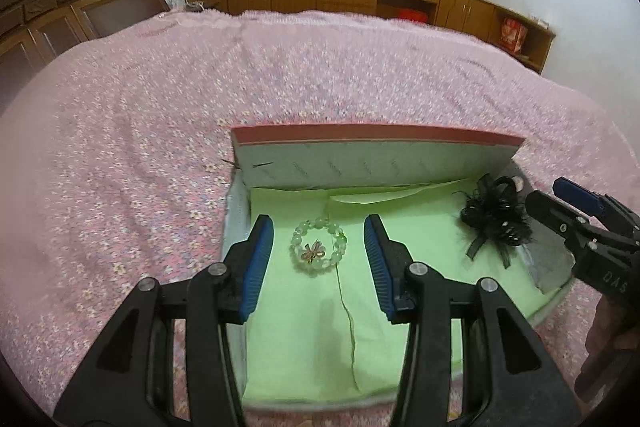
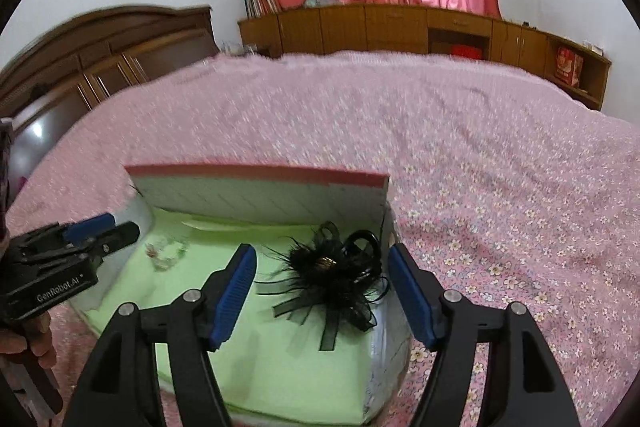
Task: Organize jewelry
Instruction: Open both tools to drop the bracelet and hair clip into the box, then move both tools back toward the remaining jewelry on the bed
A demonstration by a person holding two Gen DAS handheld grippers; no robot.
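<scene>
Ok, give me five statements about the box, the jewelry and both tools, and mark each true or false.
1. The bead bracelet lies on the green lining. True.
2. The left tool is clamped on the bracelet. False: it is open and its pads are clear of the beads.
3. The black feather hairpiece lies inside the box. True.
4. The box lid is closed. False: it stands open at the back.
5. The right tool holds the hairpiece. False: it is open, with the hairpiece lying loose between its blue pads.
</scene>
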